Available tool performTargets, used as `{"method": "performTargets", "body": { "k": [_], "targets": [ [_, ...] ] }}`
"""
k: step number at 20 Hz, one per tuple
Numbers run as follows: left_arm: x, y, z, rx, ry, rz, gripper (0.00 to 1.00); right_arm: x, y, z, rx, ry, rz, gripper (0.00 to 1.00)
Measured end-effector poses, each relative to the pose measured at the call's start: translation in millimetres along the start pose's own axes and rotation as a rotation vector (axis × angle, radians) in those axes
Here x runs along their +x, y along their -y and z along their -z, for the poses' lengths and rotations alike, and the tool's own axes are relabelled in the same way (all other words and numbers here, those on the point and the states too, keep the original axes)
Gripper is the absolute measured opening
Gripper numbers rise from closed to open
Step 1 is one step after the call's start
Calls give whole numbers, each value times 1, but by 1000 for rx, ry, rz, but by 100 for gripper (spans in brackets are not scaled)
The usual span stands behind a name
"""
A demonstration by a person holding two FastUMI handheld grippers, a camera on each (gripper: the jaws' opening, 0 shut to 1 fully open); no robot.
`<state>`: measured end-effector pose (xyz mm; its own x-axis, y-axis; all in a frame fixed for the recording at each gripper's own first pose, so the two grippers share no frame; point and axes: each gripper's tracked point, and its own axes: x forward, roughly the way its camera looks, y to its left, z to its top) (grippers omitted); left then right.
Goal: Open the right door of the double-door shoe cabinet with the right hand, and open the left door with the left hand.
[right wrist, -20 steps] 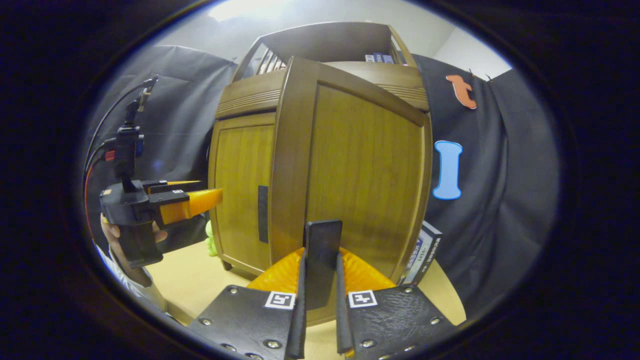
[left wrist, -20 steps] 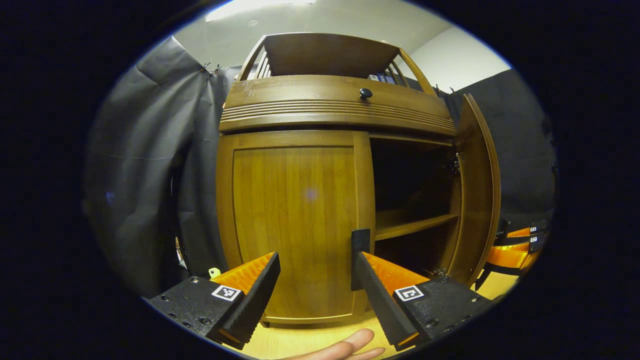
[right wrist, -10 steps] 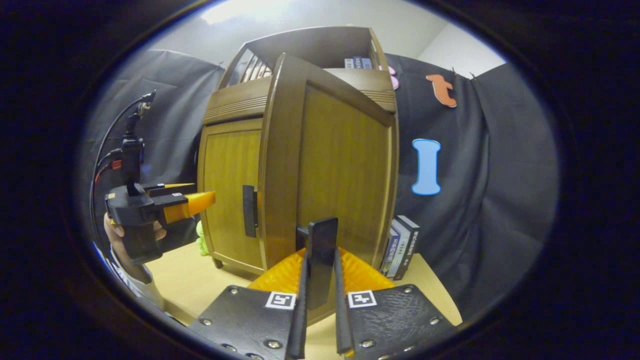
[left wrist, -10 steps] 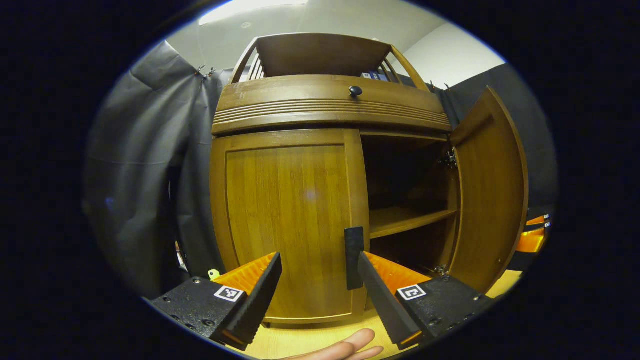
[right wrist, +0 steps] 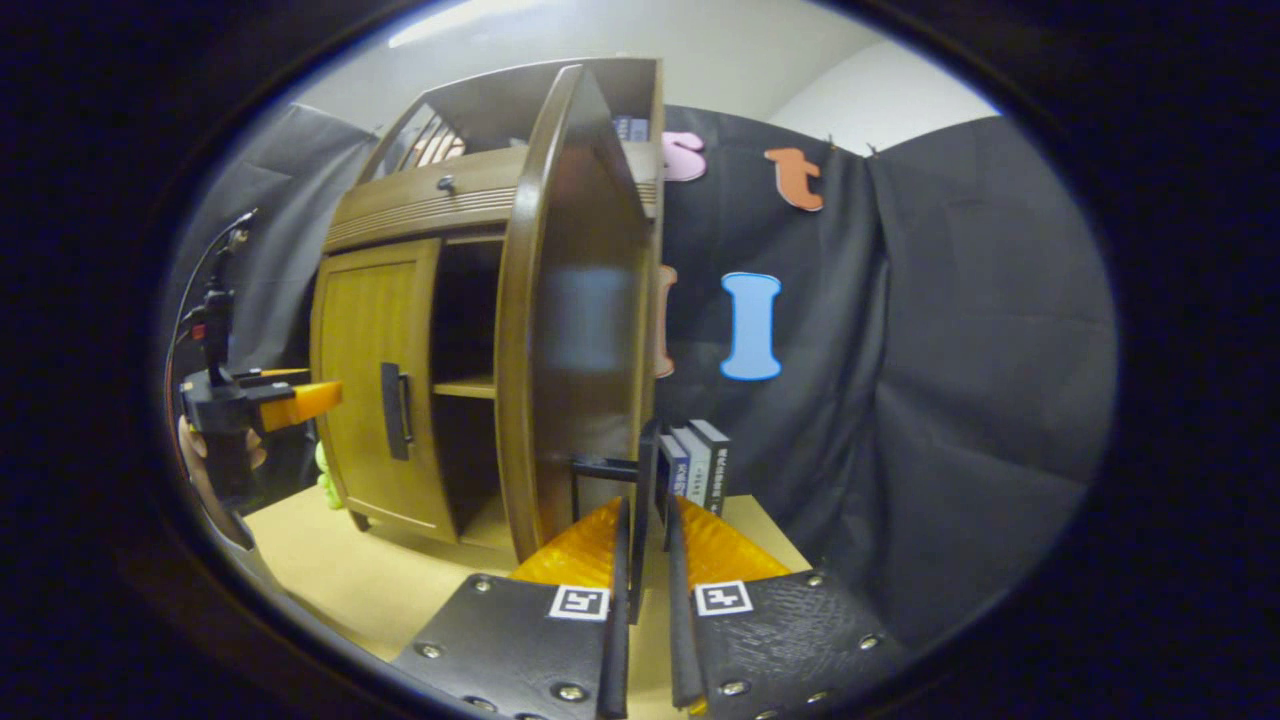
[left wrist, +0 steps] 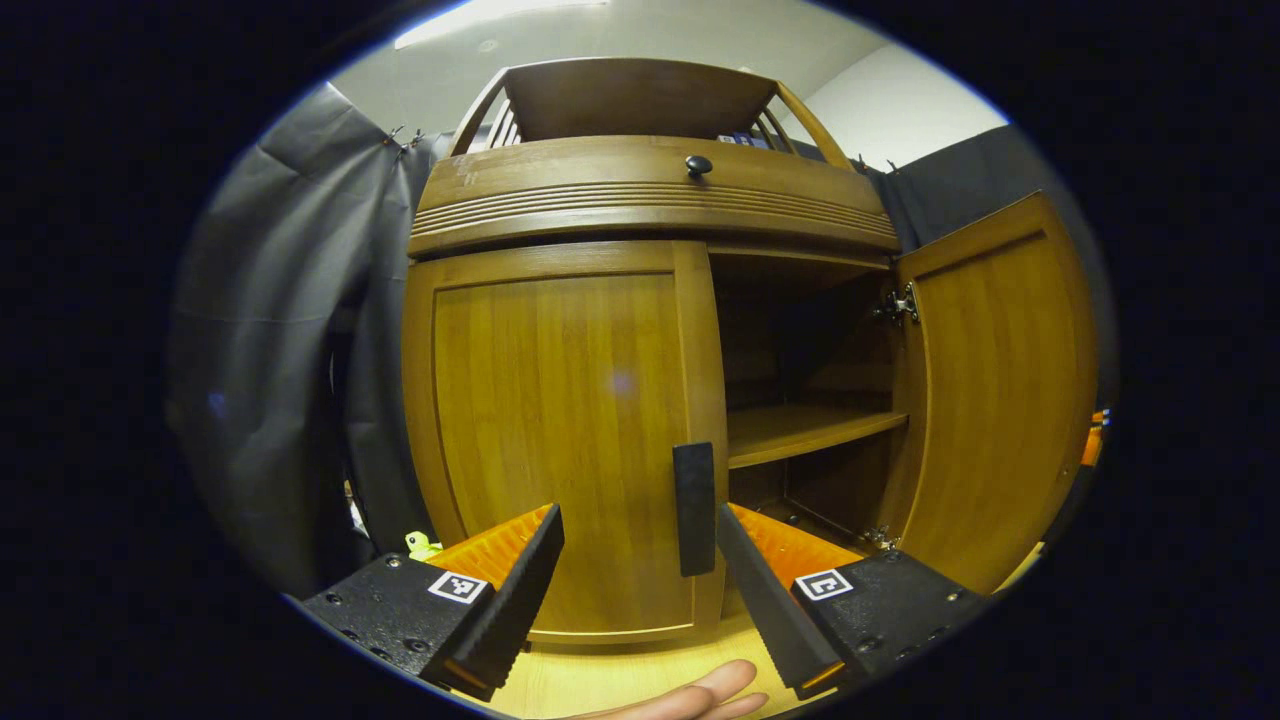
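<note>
The wooden shoe cabinet [left wrist: 650,190] fills the left gripper view. Its left door [left wrist: 560,420] is closed, with a dark vertical handle [left wrist: 695,508] at its right edge. My left gripper [left wrist: 638,515] is open just in front of that door, the handle close to its right finger, nothing held. The right door [left wrist: 1000,380] stands swung wide open, showing a shelf [left wrist: 810,430] inside. In the right gripper view my right gripper [right wrist: 645,515] is shut on the right door's handle [right wrist: 646,470], seen edge-on, beside the right door [right wrist: 570,330]. The left gripper [right wrist: 325,395] shows far left.
A drawer with a dark knob [left wrist: 698,165] tops the doors. Several books [right wrist: 695,460] stand by the cabinet's right side against the black cloth. A small green toy [left wrist: 420,545] lies at the cabinet's left foot. A person's fingers [left wrist: 690,695] show at the bottom edge.
The right door has swung much farther open with my right gripper holding its handle. My left gripper has edged closer to the left door's handle and stays open.
</note>
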<state>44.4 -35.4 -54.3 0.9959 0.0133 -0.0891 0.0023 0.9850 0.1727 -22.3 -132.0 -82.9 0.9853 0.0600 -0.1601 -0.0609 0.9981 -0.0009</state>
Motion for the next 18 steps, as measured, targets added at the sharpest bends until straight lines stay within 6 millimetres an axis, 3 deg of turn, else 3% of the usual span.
{"method": "performTargets", "body": {
  "k": [4,9,13,14,16,18],
  "targets": [
    [9,14,4,1,11,10,96,6,20,1,64,26,-60,17],
    [47,33,25,-45,5,16,96,6,29,0,63,57,-68,17],
    [83,31,49,-71,-10,-20,96,5,34,2,59,54,-41,45],
    [91,33,54,-77,-7,-22,97,5,35,2,59,51,-28,45],
    [100,34,53,-86,18,-2,97,3,39,2,47,49,6,60],
    [98,42,40,-111,77,47,96,2,44,3,29,43,33,82]
  ]
}}
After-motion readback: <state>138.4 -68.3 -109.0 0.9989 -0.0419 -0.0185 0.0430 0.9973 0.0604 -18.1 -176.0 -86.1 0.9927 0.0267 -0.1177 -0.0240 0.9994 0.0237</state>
